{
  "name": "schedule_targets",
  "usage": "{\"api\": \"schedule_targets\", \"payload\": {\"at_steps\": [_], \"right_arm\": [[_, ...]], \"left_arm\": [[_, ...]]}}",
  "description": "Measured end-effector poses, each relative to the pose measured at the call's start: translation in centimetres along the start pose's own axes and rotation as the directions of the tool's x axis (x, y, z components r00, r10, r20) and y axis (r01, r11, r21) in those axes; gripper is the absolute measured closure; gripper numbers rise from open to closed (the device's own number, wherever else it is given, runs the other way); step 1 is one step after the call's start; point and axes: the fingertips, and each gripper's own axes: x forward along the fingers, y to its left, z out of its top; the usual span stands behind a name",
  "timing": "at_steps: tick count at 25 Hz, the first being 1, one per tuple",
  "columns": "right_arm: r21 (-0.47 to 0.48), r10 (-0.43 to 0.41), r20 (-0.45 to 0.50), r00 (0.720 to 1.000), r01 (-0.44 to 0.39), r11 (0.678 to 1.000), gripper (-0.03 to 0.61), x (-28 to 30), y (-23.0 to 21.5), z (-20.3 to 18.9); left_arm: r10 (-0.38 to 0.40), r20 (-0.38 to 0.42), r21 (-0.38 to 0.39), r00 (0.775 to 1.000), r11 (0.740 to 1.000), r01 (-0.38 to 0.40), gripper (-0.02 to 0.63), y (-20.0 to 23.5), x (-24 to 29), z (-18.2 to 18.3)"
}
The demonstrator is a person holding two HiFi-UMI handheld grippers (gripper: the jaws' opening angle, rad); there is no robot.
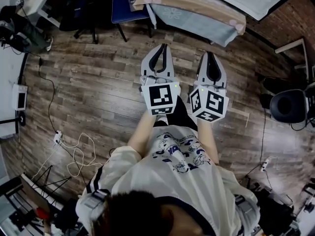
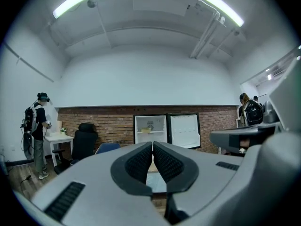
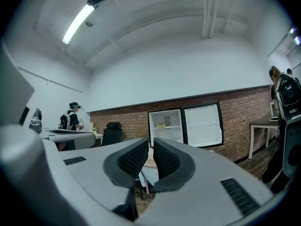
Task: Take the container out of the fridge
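Wood-plank floor (image 1: 98,92) lies under the person, who stands with both arms held out ahead. The left tongs (image 2: 153,146) are closed, the ribbed pads meeting at the tips with nothing between them. The right tongs (image 3: 151,144) are drawn together too, with only a thin slit between the pads, and they hold nothing. Both point across the room at a small fridge (image 2: 150,138) that stands against a red brick wall (image 2: 103,121), its door (image 2: 184,131) swung open to the right. A yellowish container (image 3: 161,125) sits on the upper shelf inside, well apart from both tongs. Between the person and the fridge stands a worktop (image 1: 197,6) draped with a cloth. A black office chair (image 2: 84,142) stands at the left, near another person (image 2: 37,126).
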Motion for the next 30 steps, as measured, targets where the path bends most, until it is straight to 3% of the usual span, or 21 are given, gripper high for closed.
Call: {"api": "schedule_targets", "payload": {"at_steps": [17, 30], "right_arm": [[0.025, 0.075, 0.005, 0.997, -0.075, 0.997, 0.526, 22.7, -7.3, 3.4], [0.042, 0.084, -0.017, 0.996, -0.083, 0.996, 0.526, 31.4, -10.5, 3.0]], "left_arm": [[0.06, 0.013, 0.018, 0.998, 0.998, -0.061, 0.591, 0.3, 22.8, 3.2], [0.058, -0.012, 0.014, 0.998, 0.998, -0.058, 0.591, 0.0, 32.3, 3.0]]}}
